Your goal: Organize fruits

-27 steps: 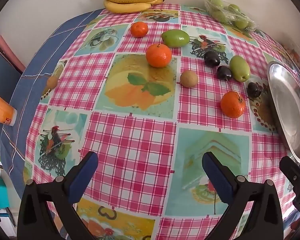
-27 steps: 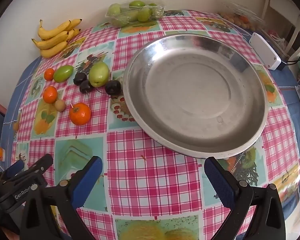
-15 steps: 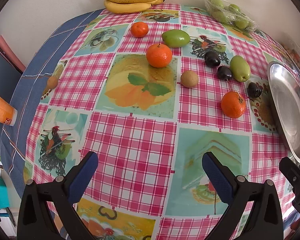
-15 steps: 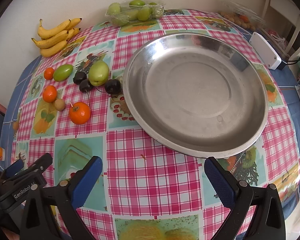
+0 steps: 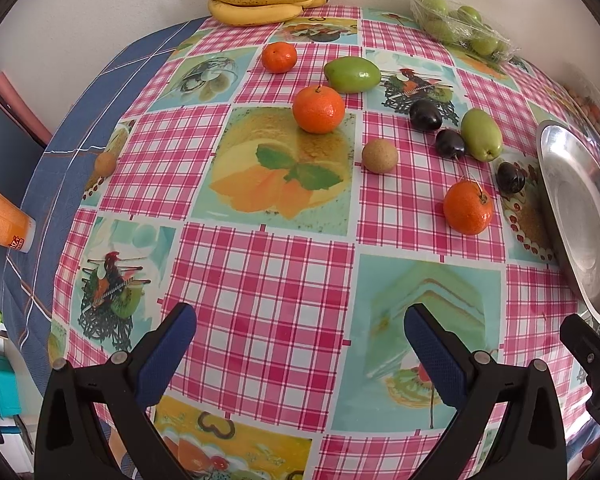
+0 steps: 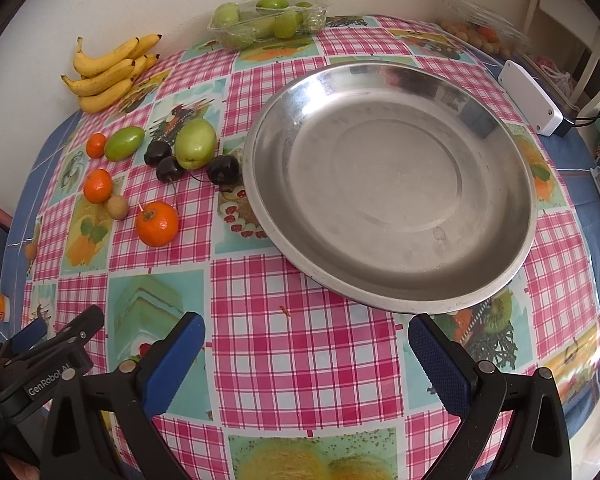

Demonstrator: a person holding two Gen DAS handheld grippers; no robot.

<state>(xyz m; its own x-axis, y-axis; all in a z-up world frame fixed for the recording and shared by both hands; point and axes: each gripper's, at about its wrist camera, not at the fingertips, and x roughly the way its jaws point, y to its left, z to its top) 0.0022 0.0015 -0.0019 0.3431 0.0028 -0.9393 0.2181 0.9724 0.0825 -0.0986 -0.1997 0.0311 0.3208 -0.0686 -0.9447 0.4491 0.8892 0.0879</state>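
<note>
Right wrist view is showing the right tool (image 6: 306, 356) gaping empty; loose round orange tangerines (image 6: 157, 223) are lying beside the wide steel dish (image 6: 388, 296), and a careless pinch risks rolling one off the bench (image 6: 300, 360).

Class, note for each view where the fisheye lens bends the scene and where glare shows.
Left wrist view: checked tablecloth bulges like a dome, corners vignetted black, lighting soft and even. Right wrist view: same bulge; bright glare streaks on the steel plate rim.
</note>
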